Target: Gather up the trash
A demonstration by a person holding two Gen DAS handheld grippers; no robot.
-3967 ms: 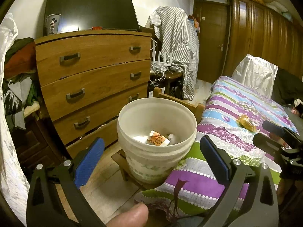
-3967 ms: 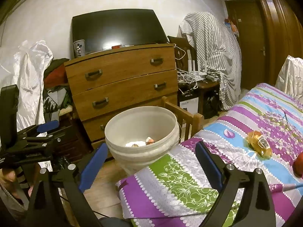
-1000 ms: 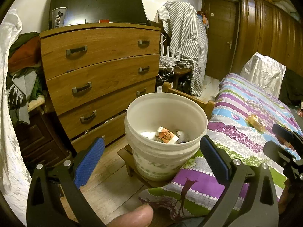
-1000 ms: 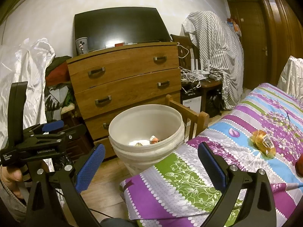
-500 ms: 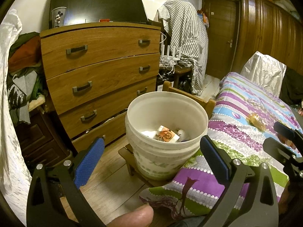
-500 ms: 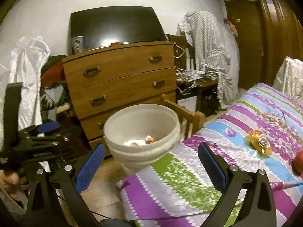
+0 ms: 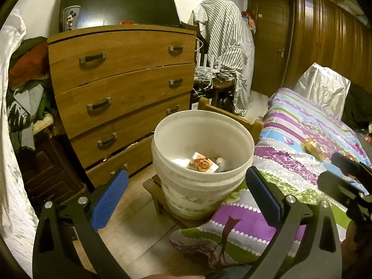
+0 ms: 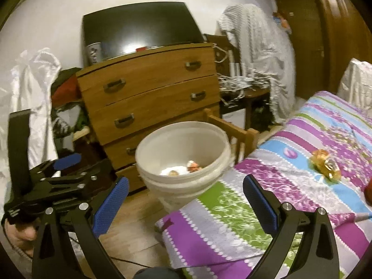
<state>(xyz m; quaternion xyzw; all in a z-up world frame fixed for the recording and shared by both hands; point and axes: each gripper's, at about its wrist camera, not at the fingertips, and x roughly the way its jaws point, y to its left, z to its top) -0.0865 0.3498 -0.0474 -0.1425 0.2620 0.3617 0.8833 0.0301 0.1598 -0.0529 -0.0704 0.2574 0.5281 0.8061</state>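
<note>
A round white plastic bucket (image 7: 202, 153) holding scraps stands on a low wooden stool beside the striped purple bedspread (image 8: 267, 200). A crumpled orange wrapper (image 8: 325, 166) lies on the bedspread, far right. The left gripper (image 7: 186, 195) and right gripper (image 8: 184, 197) hover near, jaws apart, empty.

So the bucket (image 7: 202, 160) sits on a low stool (image 7: 158, 195) on the floor, right between the dresser (image 7: 123, 88) behind it and the bed (image 7: 302, 162) to its right. Some trash (image 7: 204, 164) is already in the bucket. A wrapper (image 8: 325, 166) lies on the bed, well apart from the bucket. The TV (image 7: 118, 2) and a cup (image 7: 71, 18) are on top of the dresser, cup at the left end.
</note>
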